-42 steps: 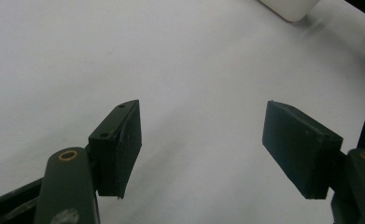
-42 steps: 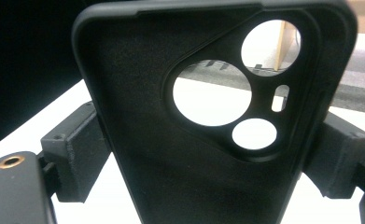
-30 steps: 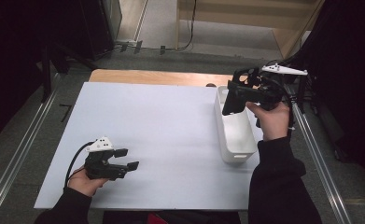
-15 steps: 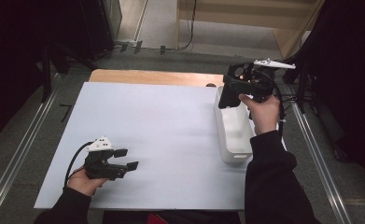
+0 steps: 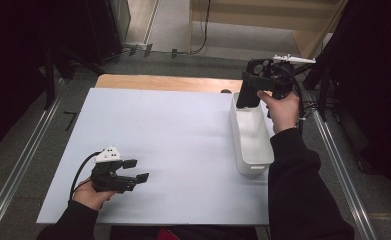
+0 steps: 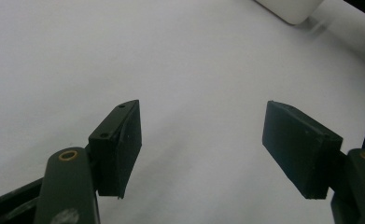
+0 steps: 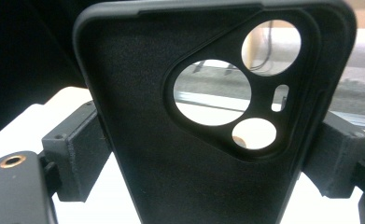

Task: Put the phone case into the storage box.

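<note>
My right gripper (image 5: 253, 90) is shut on a black phone case (image 5: 246, 96) with round camera cut-outs. It holds the case upright over the far end of a long white bin (image 5: 255, 167) at the table's right side. In the right gripper view the phone case (image 7: 171, 149) stands between both pads, which press on its edges. My left gripper (image 5: 137, 169) rests low on the white table sheet (image 5: 183, 125) at the near left. It is open, and the left gripper view shows nothing but bare sheet between its pads (image 6: 119, 144).
A strip of wooden tabletop (image 5: 158, 82) runs along the far edge of the sheet. Metal rails (image 5: 18, 170) flank the table on both sides. A corner of the white bin (image 6: 287, 7) appears at the top of the left gripper view.
My right hand has carried the phone case leftward, from beside the bin's right edge to over its far end. The left hand has stayed put.
</note>
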